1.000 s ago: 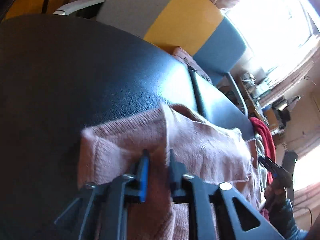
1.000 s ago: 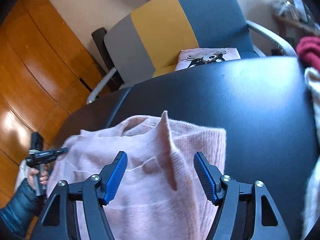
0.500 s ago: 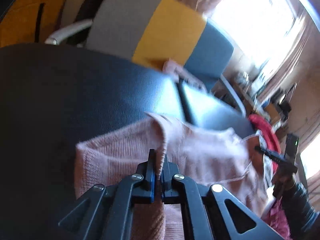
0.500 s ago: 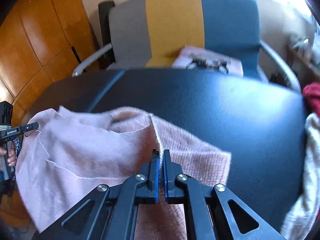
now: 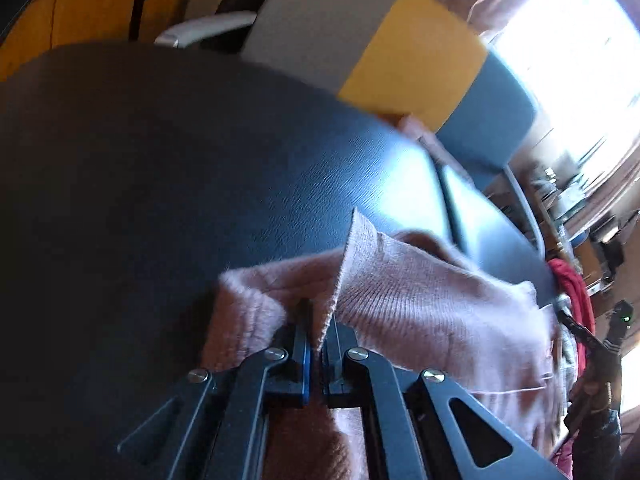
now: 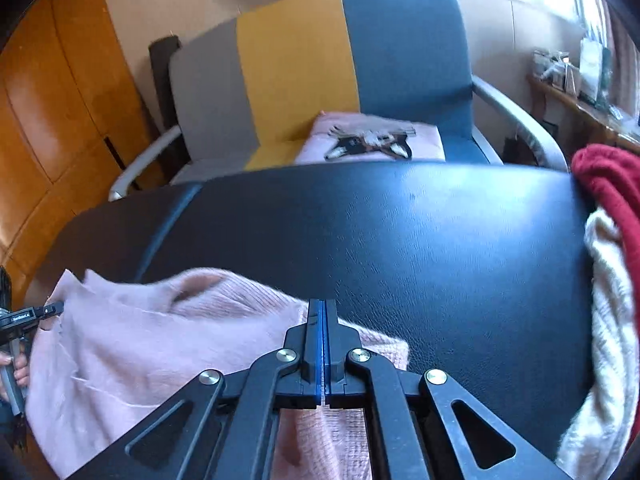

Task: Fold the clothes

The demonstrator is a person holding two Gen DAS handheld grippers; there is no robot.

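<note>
A pink knit sweater (image 5: 420, 300) lies on the black leather table (image 5: 160, 160), bunched toward the near edge. My left gripper (image 5: 318, 332) is shut on a raised ridge of its knit, which sticks up between the blue pads. In the right wrist view the sweater (image 6: 140, 352) stretches from the left gripper (image 6: 52, 308) at its far left edge to my right gripper (image 6: 322, 312). The right jaws are pressed fully together at the sweater's upper edge, and the pinched fabric is mostly hidden under them. A hand (image 6: 18, 376) holds the left tool.
A grey, yellow and blue chair (image 6: 292, 80) stands behind the table with a folded pink printed garment (image 6: 372, 140) on its seat. A red garment (image 6: 608, 184) and a cream knit (image 6: 608, 320) are piled at the table's right end. Wooden cabinets (image 6: 60, 120) lie left.
Both grippers went from open around upright ridges of knit to shut on them. The ridge in front of the right jaws has since flattened, and the sweater has shifted toward the near edge.
</note>
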